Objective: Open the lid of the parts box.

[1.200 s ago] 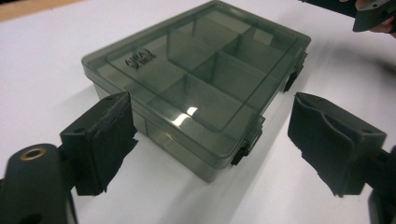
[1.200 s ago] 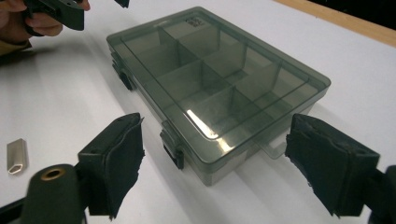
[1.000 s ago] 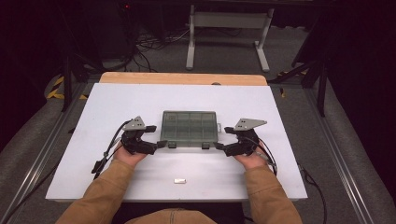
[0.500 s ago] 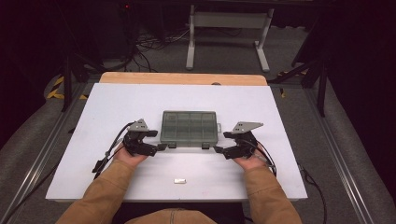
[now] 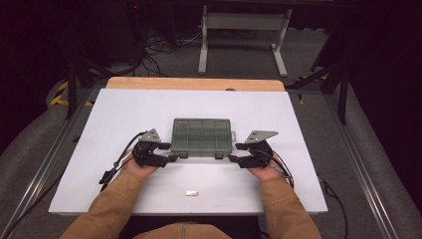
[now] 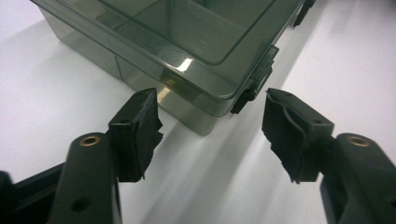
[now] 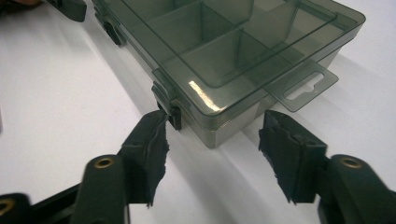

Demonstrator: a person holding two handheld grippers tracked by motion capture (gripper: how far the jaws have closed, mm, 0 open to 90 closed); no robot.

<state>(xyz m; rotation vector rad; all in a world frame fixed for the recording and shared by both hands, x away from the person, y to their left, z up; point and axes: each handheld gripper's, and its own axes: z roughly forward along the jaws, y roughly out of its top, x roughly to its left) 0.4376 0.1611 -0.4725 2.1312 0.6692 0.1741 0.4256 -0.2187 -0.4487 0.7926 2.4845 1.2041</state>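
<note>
A smoky clear compartment box (image 5: pixel 201 135) lies lid-down-shut in the middle of the white table (image 5: pixel 124 114). My left gripper (image 5: pixel 170 152) is at its near left corner, my right gripper (image 5: pixel 235 152) at its near right corner. In the left gripper view the left gripper (image 6: pixel 212 116) straddles the box corner (image 6: pixel 201 109) beside a black latch (image 6: pixel 252 88), with gaps at both pads. In the right gripper view the right gripper (image 7: pixel 215 133) straddles the other corner (image 7: pixel 215 130); one pad (image 7: pixel 154 135) sits right beside a black latch (image 7: pixel 173 114). Both pairs of jaws have just been closing, open around the box.
A small pale metal piece (image 5: pixel 191 192) lies near the table's front edge between the person's forearms. A wooden strip (image 5: pixel 194 83) borders the far side. A grey stand (image 5: pixel 244 30) and cables lie on the floor behind. The box has a hang tab (image 7: pixel 303 86).
Both grippers' jaws have narrowed around the box's near corners. The hands and the box have stayed in place.
</note>
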